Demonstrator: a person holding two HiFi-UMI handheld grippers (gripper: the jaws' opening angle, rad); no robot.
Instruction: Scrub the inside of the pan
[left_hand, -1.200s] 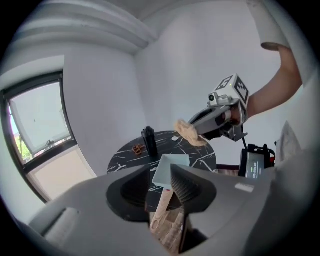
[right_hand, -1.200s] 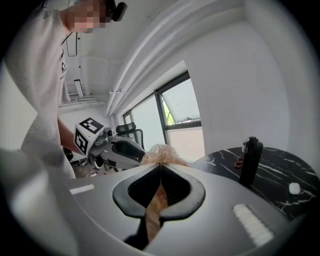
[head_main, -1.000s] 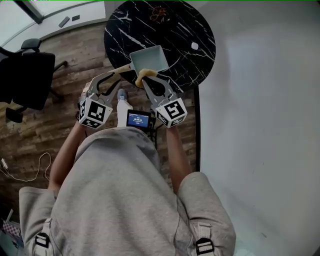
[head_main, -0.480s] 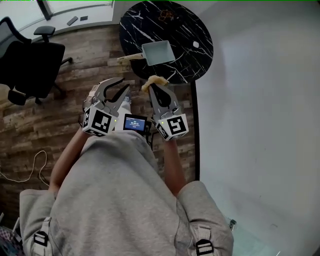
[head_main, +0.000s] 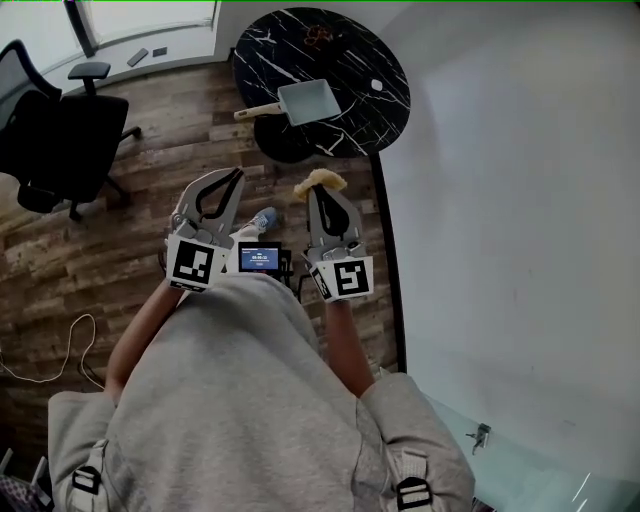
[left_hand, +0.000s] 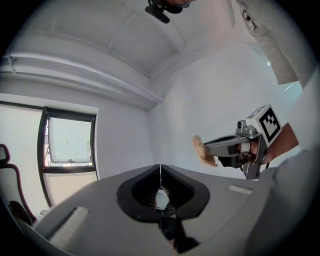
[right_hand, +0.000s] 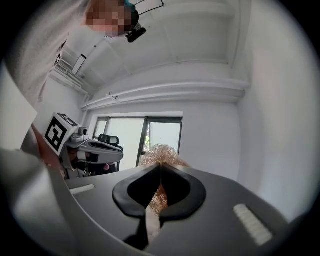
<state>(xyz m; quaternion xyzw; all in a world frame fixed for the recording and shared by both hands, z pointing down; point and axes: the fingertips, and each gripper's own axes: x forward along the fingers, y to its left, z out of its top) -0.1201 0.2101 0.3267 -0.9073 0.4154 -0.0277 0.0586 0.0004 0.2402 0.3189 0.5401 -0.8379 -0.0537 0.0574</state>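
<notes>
The left gripper (head_main: 236, 175) had just been closing, and its own view showed the two jaws met at the tips with nothing between them, so it carried nothing. The right gripper (head_main: 314, 192) was clamped on the golden wire scrubber (head_main: 320, 180), which stuck out beyond its tips. Both grippers were raised in front of the person, pointing level and well apart from the pan (head_main: 310, 101). The pan, a pale square one with a wooden handle (head_main: 257, 111) pointing to the left in the head view, rested alone on the round black marble table (head_main: 375, 60), and no tool touched it. From this I judged that the scrubbing was either finished or interrupted, because the handle was released and the scrubber was taken away from the inside of the pan. Compared with one second before, the difference was clear: then the left jaws stood wide beside the handle and the scrubber was at the near rim of the pan, while now both tools were withdrawn over the wooden floor (head_main: 150, 200). The table also looked farther away, so the person probably had stepped back.
</notes>
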